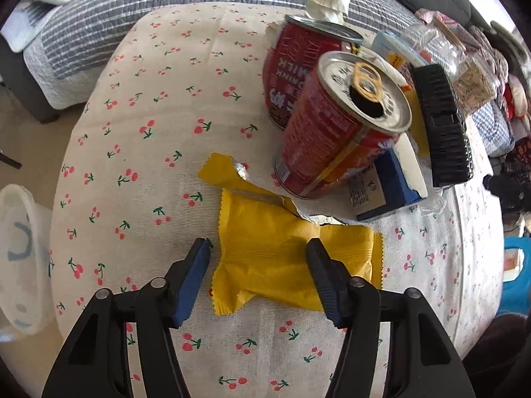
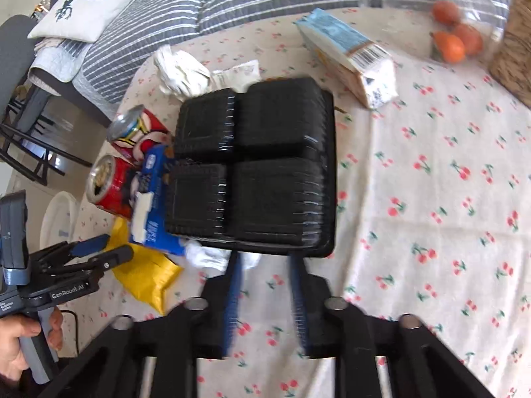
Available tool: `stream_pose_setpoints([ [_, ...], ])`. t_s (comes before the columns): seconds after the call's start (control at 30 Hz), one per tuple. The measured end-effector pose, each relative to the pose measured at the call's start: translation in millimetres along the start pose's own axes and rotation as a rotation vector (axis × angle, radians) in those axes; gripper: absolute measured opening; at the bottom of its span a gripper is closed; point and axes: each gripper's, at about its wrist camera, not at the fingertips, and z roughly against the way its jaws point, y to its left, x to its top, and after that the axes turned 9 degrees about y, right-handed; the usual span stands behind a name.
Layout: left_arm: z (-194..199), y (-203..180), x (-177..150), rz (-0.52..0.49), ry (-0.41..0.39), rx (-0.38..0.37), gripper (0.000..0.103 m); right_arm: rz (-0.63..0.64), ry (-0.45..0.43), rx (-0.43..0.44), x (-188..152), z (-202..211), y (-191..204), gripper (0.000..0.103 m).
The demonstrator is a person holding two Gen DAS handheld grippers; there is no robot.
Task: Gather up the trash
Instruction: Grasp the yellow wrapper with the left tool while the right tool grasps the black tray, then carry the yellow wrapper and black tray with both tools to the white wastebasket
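My left gripper (image 1: 257, 248) is open, its fingers either side of a yellow snack wrapper (image 1: 282, 258) lying on the cherry-print tablecloth (image 1: 149, 116). It shows from the side in the right wrist view (image 2: 103, 248), over the same wrapper (image 2: 146, 275). My right gripper (image 2: 265, 258) is shut on the near edge of a black four-compartment plastic tray (image 2: 255, 165), held upside down above the table. Two red drink cans (image 1: 335, 132) (image 1: 298, 63), a blue carton (image 1: 385, 182) and crumpled white tissue (image 2: 179, 69) lie nearby.
A white bin (image 1: 16, 252) stands on the floor left of the table. A striped sofa (image 1: 132, 3) lies beyond. A paper carton (image 2: 351, 53), a clear bag of oranges (image 2: 454, 33) and a wicker basket (image 2: 517, 56) sit at the table's far right.
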Motion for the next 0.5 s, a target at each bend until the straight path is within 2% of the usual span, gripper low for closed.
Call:
stream_pose_setpoints([
  [0.07,0.0,-16.3,-4.5,-0.061,-0.011,0.066,0.043,-0.023,-0.016,0.001,0.7,3.2,-7.1,0.066],
  [0.1,0.6,-21.2,-6.1,-0.08,-0.019,0.074,0.037,-0.032,-0.029,-0.002,1.5,5.6,-10.1,0.075],
  [0.17,3.4,-23.3,-7.0,-0.078,-0.024,0.058,0.022,-0.039,-0.051,-0.021,3.8,9.6,-13.9,0.085],
  [0.2,5.3,-22.6,-7.6,-0.071,-0.026,0.04,0.02,-0.038,-0.059,-0.038,3.5,10.4,-15.6,0.09],
  [0.23,7.5,-21.9,-8.7,-0.063,-0.027,0.02,0.013,-0.037,-0.064,-0.057,5.0,10.1,-15.4,0.091],
  [0.3,15.1,-19.9,-11.2,-0.053,-0.042,0.005,0.01,-0.03,-0.063,-0.077,6.8,6.1,-14.8,0.095],
  [0.5,58.0,-4.9,-29.1,-0.019,-0.141,-0.038,0.009,-0.011,-0.055,-0.058,14.4,-4.1,-14.0,0.102],
])
